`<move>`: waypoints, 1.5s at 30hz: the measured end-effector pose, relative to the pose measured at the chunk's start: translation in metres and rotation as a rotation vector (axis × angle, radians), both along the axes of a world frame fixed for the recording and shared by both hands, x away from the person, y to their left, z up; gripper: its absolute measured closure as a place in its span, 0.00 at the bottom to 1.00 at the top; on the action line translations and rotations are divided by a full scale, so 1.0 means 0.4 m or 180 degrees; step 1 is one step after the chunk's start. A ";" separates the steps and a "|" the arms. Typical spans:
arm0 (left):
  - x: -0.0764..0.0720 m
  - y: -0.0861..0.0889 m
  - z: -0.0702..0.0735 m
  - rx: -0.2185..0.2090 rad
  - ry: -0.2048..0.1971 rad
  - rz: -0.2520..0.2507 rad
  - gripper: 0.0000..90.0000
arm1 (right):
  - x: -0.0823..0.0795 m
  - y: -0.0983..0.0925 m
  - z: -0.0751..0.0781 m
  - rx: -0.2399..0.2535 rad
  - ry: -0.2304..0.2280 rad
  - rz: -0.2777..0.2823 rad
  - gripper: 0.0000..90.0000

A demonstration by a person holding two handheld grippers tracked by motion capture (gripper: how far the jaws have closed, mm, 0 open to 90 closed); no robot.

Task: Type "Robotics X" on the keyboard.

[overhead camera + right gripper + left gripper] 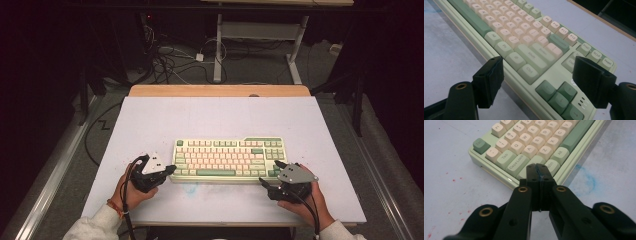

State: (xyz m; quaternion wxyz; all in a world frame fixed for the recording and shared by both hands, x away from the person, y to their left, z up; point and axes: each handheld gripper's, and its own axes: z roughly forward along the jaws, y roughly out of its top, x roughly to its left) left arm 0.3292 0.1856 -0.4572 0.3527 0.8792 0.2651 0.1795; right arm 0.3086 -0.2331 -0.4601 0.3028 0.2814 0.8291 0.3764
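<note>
A pale green keyboard (229, 160) with cream and green keys lies square on the white table top (150, 125), slightly toward the person's side of it. A person's two hands work at its near corners, each holding a black two-jaw gripper.

The left gripper (170, 170) sits at the keyboard's near left corner with its jaws pressed flat together, nothing between them. In the left gripper view the joined tips (539, 171) hang over the bottom row of keys, just in front of the key marked Win (551, 165) and beside Caps Lock (516, 162).

The right gripper (272, 175) is at the near right corner with its jaws spread wide and empty. In the right gripper view one jaw stands just off the keyboard's front edge while the other stands over its right end, above the dark green arrow keys (560, 96); the Ctrl key (529, 72) lies in the gap between them.

Small red specks (454, 180) and a faint blue smudge (586, 178) mark the table beside the keyboard.
</note>
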 end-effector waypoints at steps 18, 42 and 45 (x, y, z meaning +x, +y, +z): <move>0.078 -0.082 0.030 0.0110 0.0044 -0.0088 0.97 | 0.001 0.004 -0.004 -0.0020 0.0032 -0.0001 0.28; 0.134 -0.161 0.011 0.0359 0.0133 -0.0193 0.97 | 0.003 0.003 -0.009 -0.0059 0.0059 0.0023 0.28; 0.141 -0.160 0.004 0.0358 0.0245 -0.0223 0.97 | 0.003 0.003 -0.010 -0.0067 0.0067 0.0030 0.28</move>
